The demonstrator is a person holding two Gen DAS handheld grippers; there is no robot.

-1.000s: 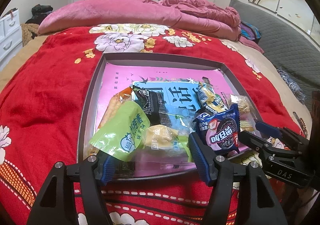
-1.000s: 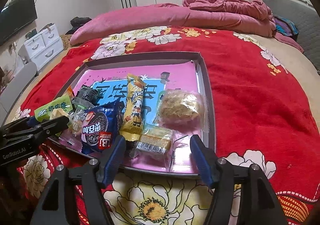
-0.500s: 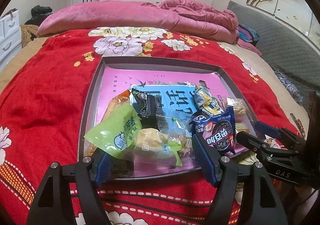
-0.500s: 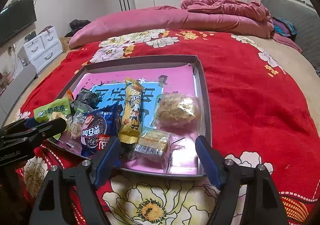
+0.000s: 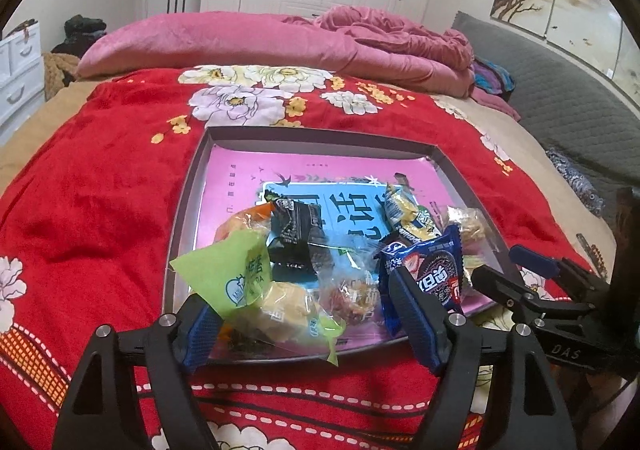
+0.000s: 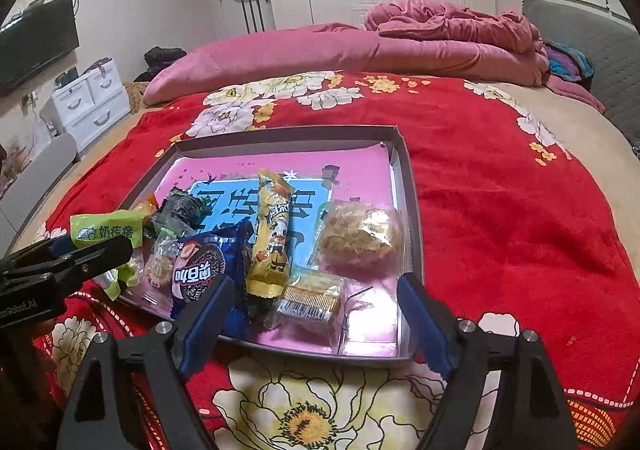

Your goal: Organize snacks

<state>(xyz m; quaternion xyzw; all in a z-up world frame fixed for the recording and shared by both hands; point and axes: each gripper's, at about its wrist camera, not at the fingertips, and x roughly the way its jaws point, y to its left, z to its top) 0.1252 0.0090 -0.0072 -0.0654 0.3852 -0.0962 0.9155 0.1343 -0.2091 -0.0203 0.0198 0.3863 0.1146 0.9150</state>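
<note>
Crinkly foil and clear film make up nearly everything in the shallow grey cardboard tray (image 6: 404,154), which sits on the red flowered bedspread (image 6: 500,210) with a pink-and-blue printed sheet lining its floor. All the snacks are heaped toward the near edge.

Both pairs of tongs hover just short of that edge with their blue pads spread wide and nothing between them: the left tongs (image 5: 308,326) in front of the lime-green pouch (image 5: 228,274), the right tongs (image 6: 316,324) in front of the small clear-wrapped golden biscuit bar (image 6: 310,300).

I judge these packets light, slippery and easily crushed. The puffy clear bag of pale crumbly pastry (image 6: 360,238) looks the most fragile and is best pinched by its flat sealed margin, not across the middle. The tall yellow stick packet (image 6: 272,234) and the dark blue cookie packet (image 6: 204,274) seem stiffer and could take a grip across the body or an end seam.

Several things are hard to read. The green pouch covers what lies beneath it, a black packet (image 5: 294,238) is half buried, and an orange wrapper shows only a corner. The left tongs' fingers cut off the tray's near rim.
</note>
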